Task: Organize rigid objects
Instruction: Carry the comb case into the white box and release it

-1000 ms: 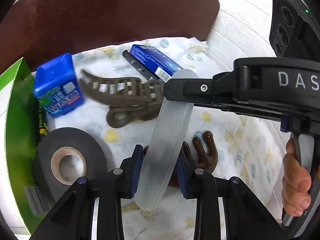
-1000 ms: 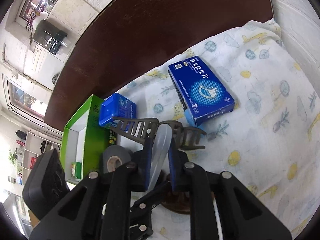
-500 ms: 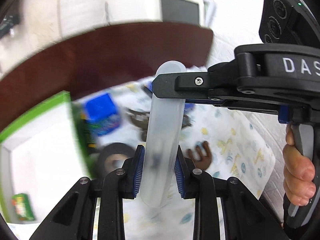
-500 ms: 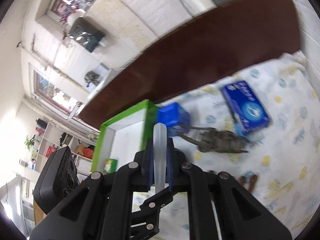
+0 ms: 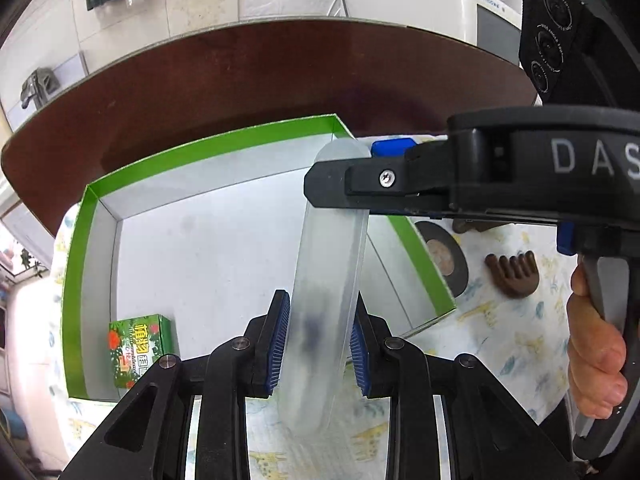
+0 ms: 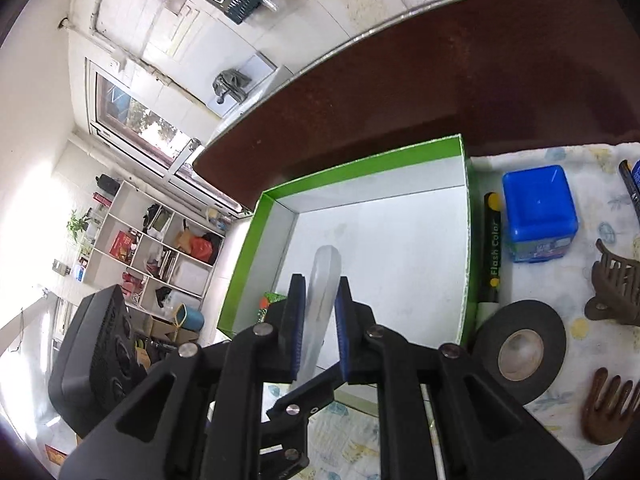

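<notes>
Both claws grip one frosted plastic case (image 5: 326, 280) above the green box (image 5: 208, 148): the left claw (image 5: 318, 336) is clamped on its lower end, the right claw (image 6: 319, 322) on its upper end. A small green packet (image 5: 138, 346) lies in the box's corner; tape roll (image 6: 520, 350) sits just outside, possibly touching the box wall

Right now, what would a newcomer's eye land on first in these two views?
The frosted translucent case, clamped by both the left gripper and right gripper, held over the green-rimmed box. Next, the blue container and black tape roll on the patterned cloth beside that box.
</notes>
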The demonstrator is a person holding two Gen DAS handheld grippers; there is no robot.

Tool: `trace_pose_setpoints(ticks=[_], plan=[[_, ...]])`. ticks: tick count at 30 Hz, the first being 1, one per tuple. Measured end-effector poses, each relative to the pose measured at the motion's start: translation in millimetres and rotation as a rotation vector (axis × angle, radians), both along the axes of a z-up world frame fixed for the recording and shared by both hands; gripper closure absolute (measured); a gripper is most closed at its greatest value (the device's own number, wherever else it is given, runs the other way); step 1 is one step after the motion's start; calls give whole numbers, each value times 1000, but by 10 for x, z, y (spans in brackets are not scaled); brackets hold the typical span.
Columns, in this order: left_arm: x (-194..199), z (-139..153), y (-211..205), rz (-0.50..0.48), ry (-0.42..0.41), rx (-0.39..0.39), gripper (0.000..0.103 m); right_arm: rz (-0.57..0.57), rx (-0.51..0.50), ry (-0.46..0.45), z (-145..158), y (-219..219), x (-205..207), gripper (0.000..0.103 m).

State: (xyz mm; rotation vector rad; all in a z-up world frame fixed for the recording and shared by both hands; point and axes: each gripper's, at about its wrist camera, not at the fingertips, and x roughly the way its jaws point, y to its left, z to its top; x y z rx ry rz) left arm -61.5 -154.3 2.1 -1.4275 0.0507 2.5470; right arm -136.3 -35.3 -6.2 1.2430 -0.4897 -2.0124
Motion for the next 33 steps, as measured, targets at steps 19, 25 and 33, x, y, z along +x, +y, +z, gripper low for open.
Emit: trace_pose_setpoints(ticks=[19, 25, 33], plan=[[-155, -399, -248, 180, -142, 74, 36, -31, 206, -12, -87, 227, 21, 64], [-112, -330, -421, 218, -119, 97, 36, -60, 219, 58, 48, 499, 167, 58], [40, -57, 450, 13, -73, 205, 36, -285, 380, 48, -179, 1640, 411, 58]])
